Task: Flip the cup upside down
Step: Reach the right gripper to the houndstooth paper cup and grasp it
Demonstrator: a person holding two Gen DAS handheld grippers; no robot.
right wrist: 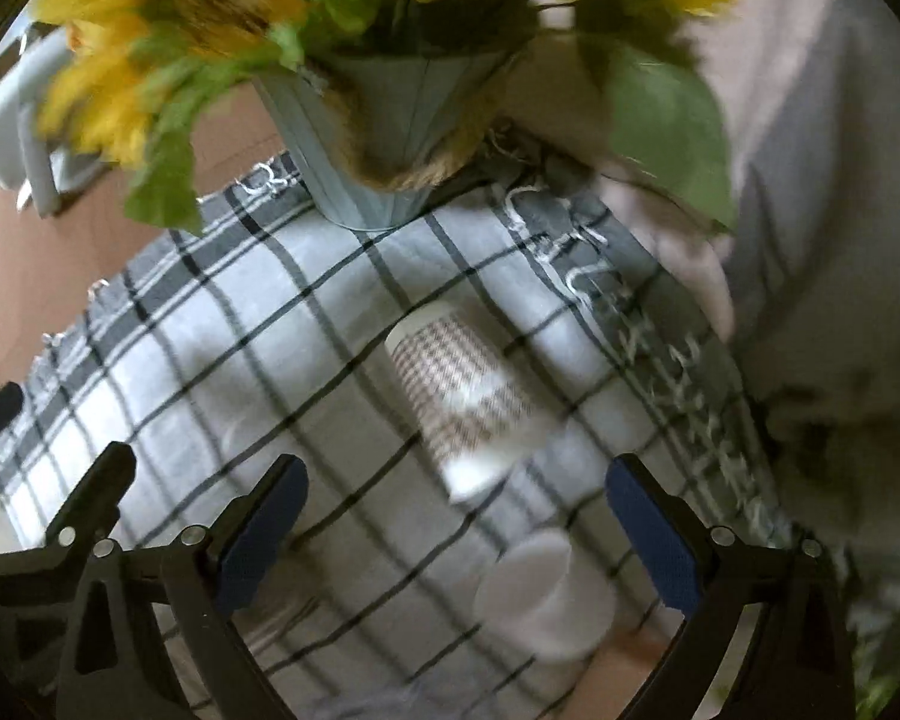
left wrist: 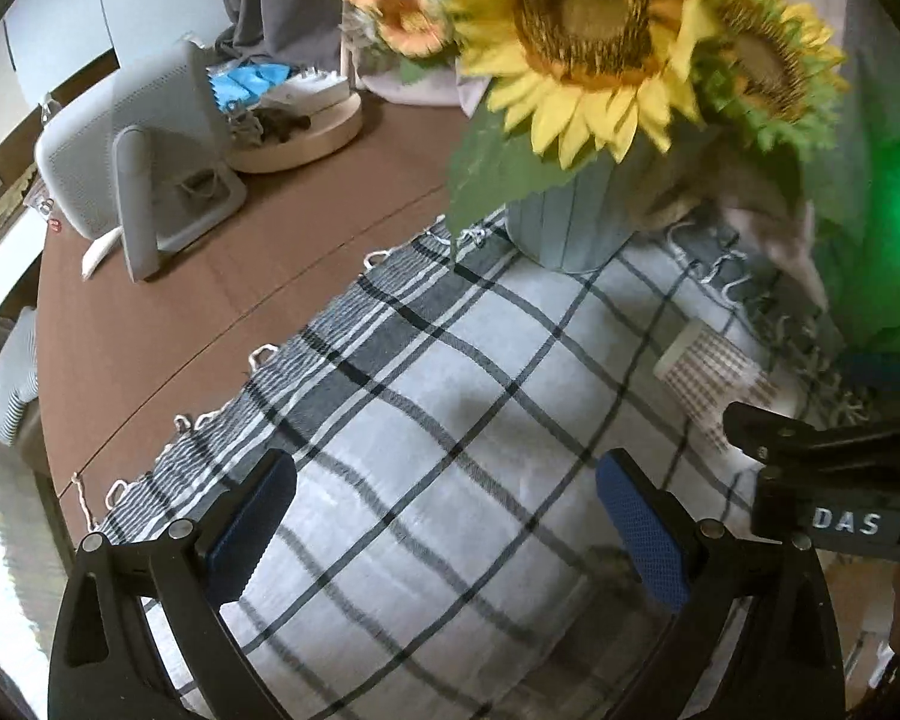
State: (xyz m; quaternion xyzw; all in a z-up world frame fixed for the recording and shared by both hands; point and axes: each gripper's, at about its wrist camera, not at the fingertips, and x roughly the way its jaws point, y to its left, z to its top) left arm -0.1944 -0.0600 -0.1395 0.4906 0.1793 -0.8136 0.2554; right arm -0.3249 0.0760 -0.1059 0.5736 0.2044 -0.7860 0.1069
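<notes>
A paper cup with a brown houndstooth pattern (right wrist: 462, 396) lies on its side on the checked cloth (right wrist: 258, 360), just ahead of my right gripper (right wrist: 459, 546), which is open and empty. The cup also shows at the right of the left wrist view (left wrist: 711, 369). My left gripper (left wrist: 447, 525) is open and empty above the cloth (left wrist: 426, 408), well left of the cup. The right gripper's black frame (left wrist: 834, 468) pokes in at the right of the left wrist view.
A pale blue pot of sunflowers (left wrist: 564, 222) stands at the cloth's far edge, also in the right wrist view (right wrist: 384, 138). A white cup (right wrist: 540, 594) sits near the front edge. A grey device (left wrist: 144, 150) and a round wooden tray (left wrist: 306, 132) stand on the brown table (left wrist: 168, 330).
</notes>
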